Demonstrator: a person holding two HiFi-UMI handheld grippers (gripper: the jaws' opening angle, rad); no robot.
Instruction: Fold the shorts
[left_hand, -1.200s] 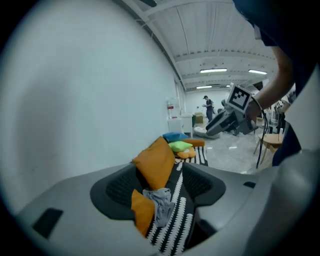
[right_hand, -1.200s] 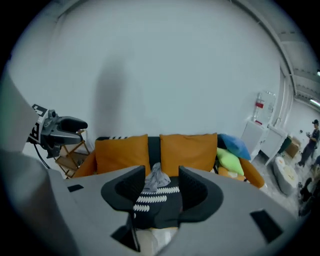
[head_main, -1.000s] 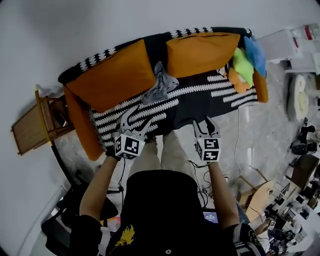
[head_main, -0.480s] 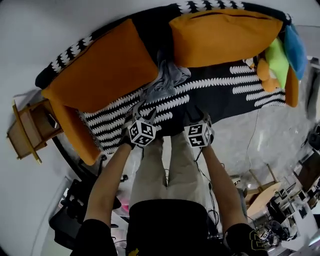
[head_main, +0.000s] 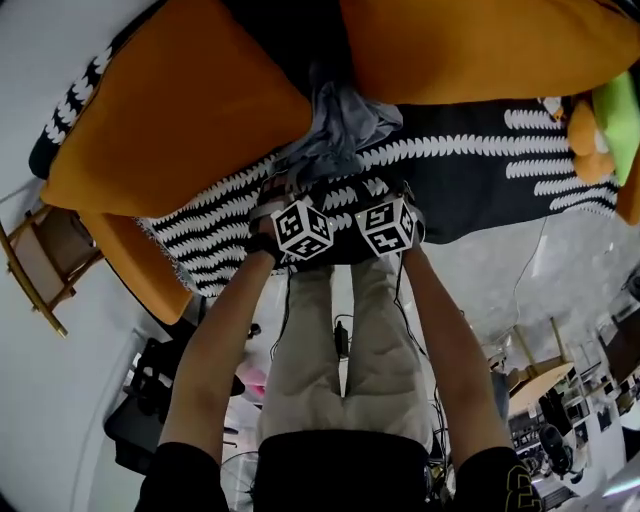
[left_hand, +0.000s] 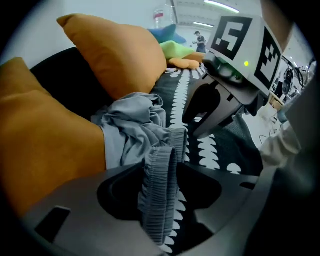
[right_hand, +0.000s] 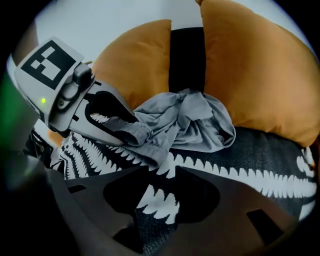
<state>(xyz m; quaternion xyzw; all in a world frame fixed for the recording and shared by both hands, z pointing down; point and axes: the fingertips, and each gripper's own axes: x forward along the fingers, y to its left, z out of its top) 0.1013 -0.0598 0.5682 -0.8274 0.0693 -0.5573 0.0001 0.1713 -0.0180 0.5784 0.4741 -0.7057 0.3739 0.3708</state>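
Item one: crumpled grey shorts (head_main: 338, 125) of thin fabric, heaped on the sofa seat where two large orange cushions (head_main: 180, 115) meet, with their ribbed waistband (left_hand: 159, 195) lying nearest me. Item two: my left gripper (left_hand: 161, 170), pointing steeply down. Its jaws have just been closing, and a raised fold of the ribbed waistband stands between them, filling the gap and pinched from both sides. Item three: my right gripper (right_hand: 161, 172), just beside the left and also angled down. Its jaws have just been closing too, yet stand a little apart. Only the black sofa cover with white leaf-pattern stripes (right_hand: 260, 150) shows between them, and the nearest edge of the grey shorts lies just ahead of the tips. Item four: a bright green soft thing (head_main: 618, 115) at the far end of the sofa, well apart from the shorts.
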